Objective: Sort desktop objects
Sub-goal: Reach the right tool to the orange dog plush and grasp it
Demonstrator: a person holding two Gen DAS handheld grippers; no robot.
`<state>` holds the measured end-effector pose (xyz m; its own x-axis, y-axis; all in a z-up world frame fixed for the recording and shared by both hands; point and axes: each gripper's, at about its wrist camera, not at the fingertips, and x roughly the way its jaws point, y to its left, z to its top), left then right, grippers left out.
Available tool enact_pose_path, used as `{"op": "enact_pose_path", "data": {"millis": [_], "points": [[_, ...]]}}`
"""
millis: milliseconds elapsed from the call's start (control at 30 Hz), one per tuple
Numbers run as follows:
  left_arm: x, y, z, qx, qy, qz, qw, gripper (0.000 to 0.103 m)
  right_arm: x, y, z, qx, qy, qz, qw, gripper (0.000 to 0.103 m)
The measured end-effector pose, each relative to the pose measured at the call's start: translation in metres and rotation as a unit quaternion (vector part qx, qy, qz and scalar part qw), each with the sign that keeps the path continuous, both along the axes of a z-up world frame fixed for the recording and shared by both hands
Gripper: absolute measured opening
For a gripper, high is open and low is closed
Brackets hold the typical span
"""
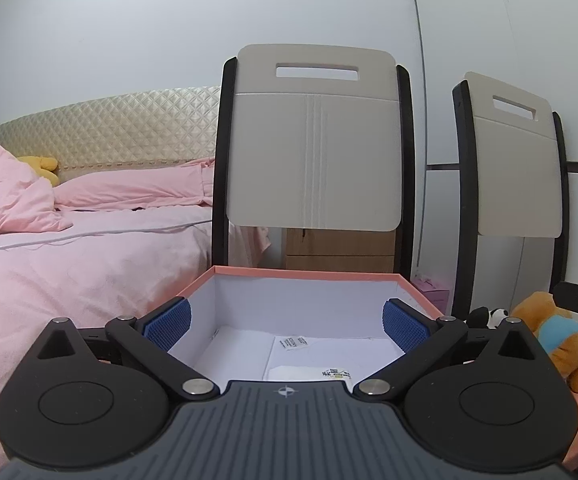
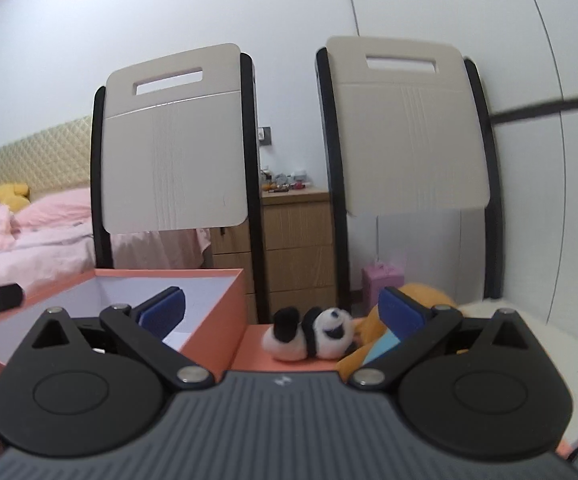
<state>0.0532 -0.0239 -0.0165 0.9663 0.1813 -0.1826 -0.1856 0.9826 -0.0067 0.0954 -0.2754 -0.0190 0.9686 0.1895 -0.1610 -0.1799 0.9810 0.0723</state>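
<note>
An open pink box with a white inside stands in front of me; white paper cards lie on its floor. My left gripper is open and empty, its blue pads over the box's near side. To its right lie a small panda plush and an orange plush dog with a blue shirt. In the right wrist view my right gripper is open and empty, the panda plush lying just beyond and between its fingers, the orange plush behind the right finger, the box to the left.
The toys rest on a pink surface. Two folding chair backs stand behind. A bed with pink bedding is at the left. A wooden drawer unit with small items and a pink tissue box stand behind.
</note>
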Motion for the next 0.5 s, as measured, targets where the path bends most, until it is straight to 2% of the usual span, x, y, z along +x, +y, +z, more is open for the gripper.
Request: {"op": "enact_pose_path", "data": {"millis": [100,300,400,500], "points": [[0.002,-0.004,-0.004,0.013,0.007,0.003,0.9999,0.103,0.006,-0.002,-0.001,-0.022,0.002,-0.021,1.0,0.103],[0.002,-0.014,-0.01,0.025,0.013,-0.01,0.9996,0.103,0.029,-0.023,-0.007,0.007,0.03,-0.076,0.997,0.103],[0.0,-0.018,-0.011,0.029,0.012,-0.016,0.9994,0.103,0.048,-0.034,-0.015,0.02,0.07,-0.108,0.991,0.103],[-0.001,-0.02,-0.013,0.028,0.014,-0.025,0.9992,0.103,0.068,-0.037,-0.029,-0.003,0.131,-0.134,0.982,0.103]]}}
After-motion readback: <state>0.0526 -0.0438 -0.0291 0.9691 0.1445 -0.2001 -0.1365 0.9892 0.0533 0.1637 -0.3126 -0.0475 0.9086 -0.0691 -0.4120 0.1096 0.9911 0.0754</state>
